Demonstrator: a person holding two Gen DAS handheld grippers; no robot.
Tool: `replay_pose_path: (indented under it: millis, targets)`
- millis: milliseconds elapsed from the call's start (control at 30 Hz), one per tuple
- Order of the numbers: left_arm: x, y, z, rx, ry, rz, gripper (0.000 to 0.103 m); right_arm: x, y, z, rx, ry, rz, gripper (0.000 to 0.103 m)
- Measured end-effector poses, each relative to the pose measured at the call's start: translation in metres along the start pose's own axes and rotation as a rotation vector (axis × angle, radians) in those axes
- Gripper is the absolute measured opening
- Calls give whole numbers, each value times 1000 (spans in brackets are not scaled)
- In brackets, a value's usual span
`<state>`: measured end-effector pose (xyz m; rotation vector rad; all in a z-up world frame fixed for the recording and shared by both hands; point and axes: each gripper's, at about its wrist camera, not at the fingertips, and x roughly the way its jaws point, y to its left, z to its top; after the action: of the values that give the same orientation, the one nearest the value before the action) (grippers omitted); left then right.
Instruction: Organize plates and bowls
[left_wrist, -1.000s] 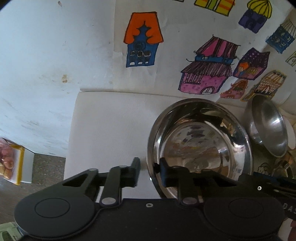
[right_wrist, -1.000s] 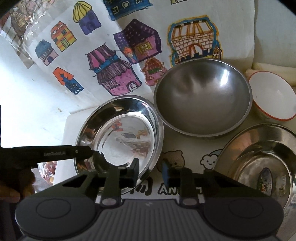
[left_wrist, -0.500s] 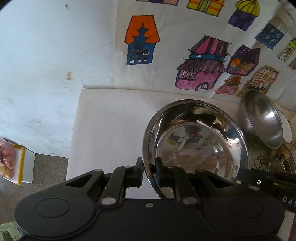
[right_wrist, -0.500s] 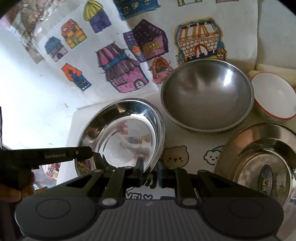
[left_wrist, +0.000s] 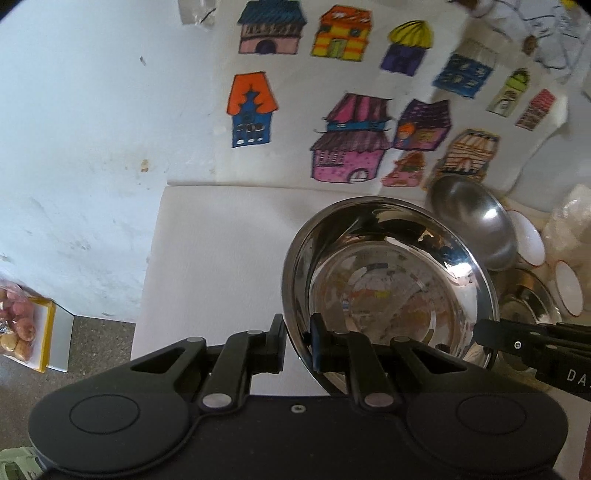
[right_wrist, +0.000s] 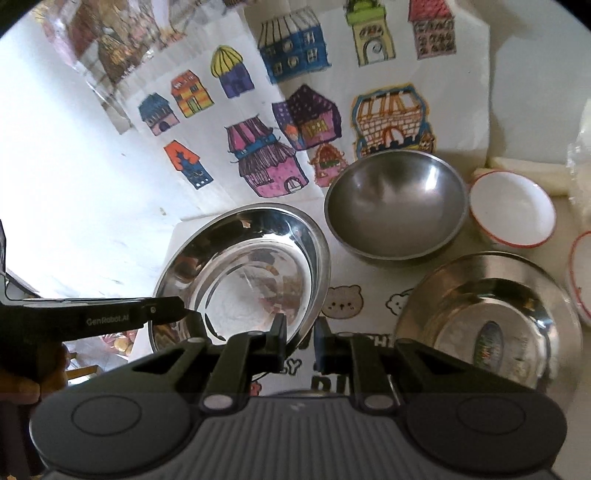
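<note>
A shiny steel plate is held off the table by both grippers. My left gripper is shut on its left rim. My right gripper is shut on its right rim; the plate also shows in the right wrist view. A deep matte steel bowl stands behind it. Another steel plate with a sticker lies at the right. Two white bowls with red rims stand at the far right.
The wall behind carries a sheet of coloured house drawings. A cartoon mat covers the table under the dishes. White table surface lies left of the plate. A bag of snacks lies on the floor at the left.
Both grippers have closed on the shiny plate's rims and lifted it. The views have pulled back and up, showing more of the wall.
</note>
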<state>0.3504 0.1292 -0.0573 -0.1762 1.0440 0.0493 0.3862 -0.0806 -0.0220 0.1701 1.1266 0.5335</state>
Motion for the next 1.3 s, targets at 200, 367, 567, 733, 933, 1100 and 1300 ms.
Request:
replay_pose_path:
  millis: [200,367,567,733,933,1100,1300]
  targets:
    - [-25,-21,-14,11,-7,-12,15,-34,-5,-11,-26,-15,3,18]
    - [-39,-39,-39,45,24,-24,16,-61,-11,-29,-34,7,8,18]
    - [-52,-55,-70,79,74,-34,17,-85,-15,-54,-31,53,12,19]
    - [-56,-67,-88,115,110,-10,19,-92,-19,-69,-27,89,8,19]
    - [-55,-76,-94,155,141,18,20,-88,-22,-79,-24,143,-16,19]
    - [-47,-82,-93,196,167,48,21,-81,-19,-85,-34,180,-41,20]
    - [-40,-88,-95,233,190,60,23,-74,-19,-87,-42,208,-71,20]
